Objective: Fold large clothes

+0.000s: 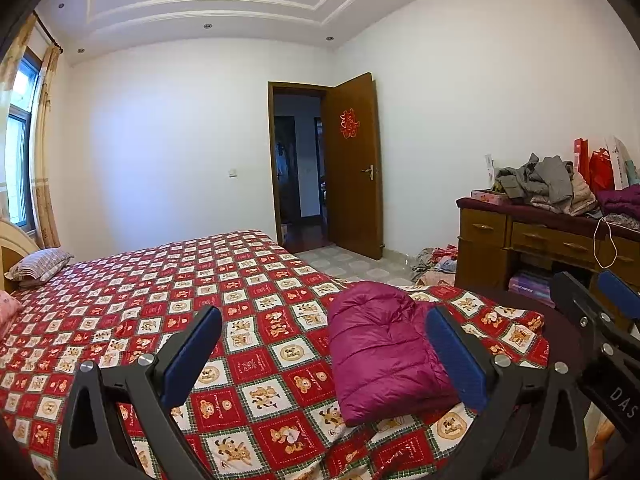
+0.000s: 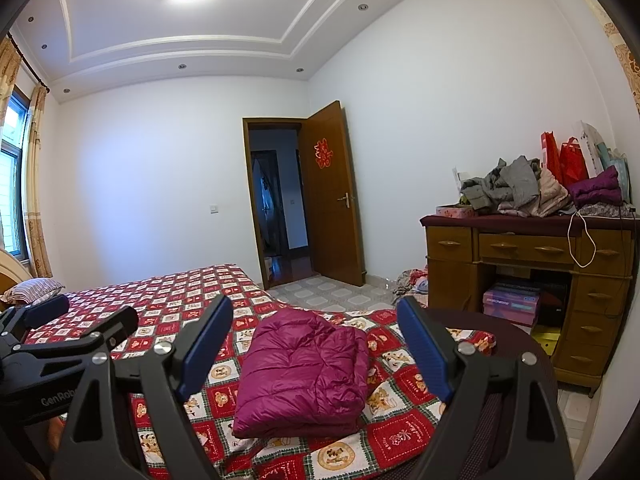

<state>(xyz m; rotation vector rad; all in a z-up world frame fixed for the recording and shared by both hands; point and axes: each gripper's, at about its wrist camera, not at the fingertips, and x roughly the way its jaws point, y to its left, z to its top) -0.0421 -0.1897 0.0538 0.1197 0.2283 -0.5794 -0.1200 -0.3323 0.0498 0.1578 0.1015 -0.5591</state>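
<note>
Jacket (image 2: 300,376), magenta and quilted, lies folded into a thick bundle near the foot corner of the bed (image 1: 160,280), on the red bear-print sheet, close to the edge nearest me. My left tool (image 1: 324,360) is spread wide and holds nothing; in its view the bundle sits toward the right finger, whose blue pad hides part of the cloth, so I cannot tell whether it touches. My right tool (image 2: 316,356) is spread wide too and empty, with the bundle showing between its two fingers and, as far as I can tell, apart from both. I judge this piece nearly or fully folded: its edges look squared, though the top layer puffs up. It should be light, soft and springy, with a slick shell that slides on itself and slips from a shallow pinch. The padding will try to spring open. I would take it low at the thick folded edges, one tool on each side, gripping through all the layers and not only the top skin, then press the air out. More clothes (image 2: 516,192) are heaped on the dresser (image 2: 520,248) by the far wall.
</note>
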